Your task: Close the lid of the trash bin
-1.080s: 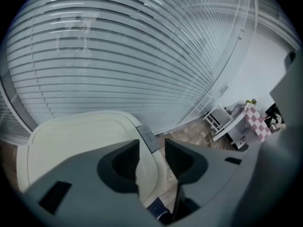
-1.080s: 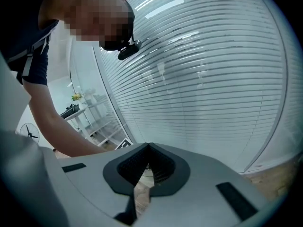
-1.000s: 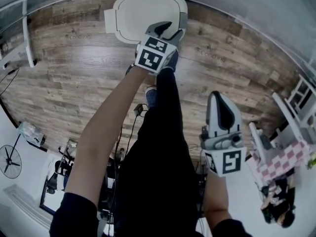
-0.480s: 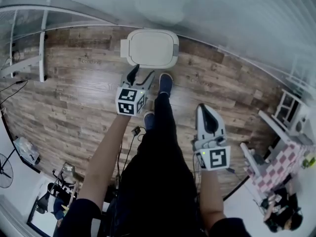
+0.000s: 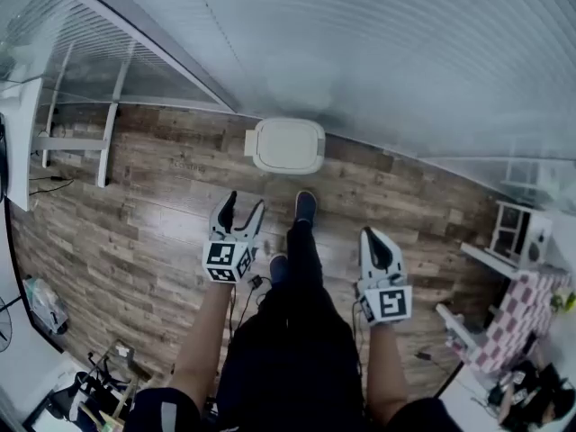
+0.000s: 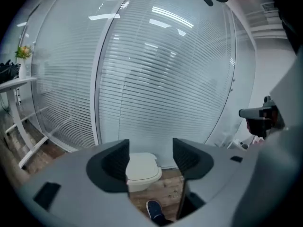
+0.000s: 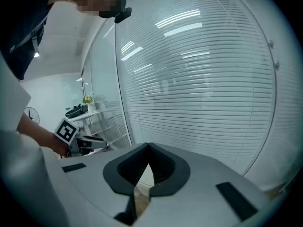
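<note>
Two grippers, neither holding anything: your left gripper [image 5: 243,207] has its jaws opening on empty air, and your right gripper [image 5: 374,234] has its jaws pressed together. Beyond them the white trash bin [image 5: 288,145] stands on the wood floor [image 5: 162,187] against the blind-covered glass wall [image 5: 360,52], well apart from both. Its lid [image 6: 140,165] lies flat and looks already down. Expect light, stiff, smooth plastic on a hinge. Press on the lid's front edge rather than pinching it.

Trash bin [image 5: 286,145] is cream-white, floor [image 5: 135,214] is brown wood planks, shoe [image 5: 305,207] is navy, cloth [image 5: 526,302] at lower right is pink-and-white checked.
</note>
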A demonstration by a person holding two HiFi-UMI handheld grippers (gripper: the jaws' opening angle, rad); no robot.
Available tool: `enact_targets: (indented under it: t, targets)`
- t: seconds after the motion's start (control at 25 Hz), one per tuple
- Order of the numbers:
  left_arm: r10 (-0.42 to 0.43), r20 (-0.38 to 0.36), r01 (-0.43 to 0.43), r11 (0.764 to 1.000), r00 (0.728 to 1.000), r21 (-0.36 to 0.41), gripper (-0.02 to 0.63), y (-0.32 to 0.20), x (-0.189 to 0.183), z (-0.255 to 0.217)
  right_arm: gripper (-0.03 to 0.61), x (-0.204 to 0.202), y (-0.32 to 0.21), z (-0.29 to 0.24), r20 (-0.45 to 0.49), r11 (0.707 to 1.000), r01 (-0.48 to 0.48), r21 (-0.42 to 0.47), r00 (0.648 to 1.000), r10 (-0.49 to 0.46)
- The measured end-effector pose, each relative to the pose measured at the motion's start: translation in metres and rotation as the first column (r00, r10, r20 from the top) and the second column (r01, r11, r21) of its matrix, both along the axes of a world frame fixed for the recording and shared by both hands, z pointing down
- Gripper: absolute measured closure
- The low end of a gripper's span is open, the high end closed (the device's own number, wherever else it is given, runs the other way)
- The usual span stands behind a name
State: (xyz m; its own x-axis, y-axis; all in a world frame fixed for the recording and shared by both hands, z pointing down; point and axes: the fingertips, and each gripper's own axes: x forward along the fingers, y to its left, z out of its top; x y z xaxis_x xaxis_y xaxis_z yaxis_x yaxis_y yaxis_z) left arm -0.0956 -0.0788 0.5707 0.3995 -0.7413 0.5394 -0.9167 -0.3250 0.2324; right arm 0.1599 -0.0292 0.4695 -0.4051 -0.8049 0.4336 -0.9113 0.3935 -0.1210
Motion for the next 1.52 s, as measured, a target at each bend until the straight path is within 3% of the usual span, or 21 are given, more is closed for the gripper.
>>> enact_targets:
  t: [0.48,0.88,1.28,1.52]
  targets:
    - [-0.089,-0.087,0.101,0.985,0.992,0.138,0.347,0.071,-0.049,-0.098,0.575,-0.02,0.035,-0.061,-0.086,0.993,0.062,0.097,0.995,-0.054]
    - [-0.057,-0.057,0.073,0.935,0.997,0.347,0.347,0.103,-0.063,-0.191,0.575,-0.037,0.052,-0.111,-0.096,0.972,0.06,0.229,0.995,-0.039]
    - [-0.039,-0.118,0.083,0.914,0.992,0.397,0.347,0.129,-0.076,-0.224,0.575,-0.05,0.086,-0.13,-0.073,0.964,0.01,0.266,0.997,0.01]
    - [-0.015,-0.106,0.06,0.901,0.994,0.429,0.347,0.137,-0.078,-0.233,0.575,-0.052,0.102,-0.146,-0.076,0.951,-0.01,0.308,0.996,0.035]
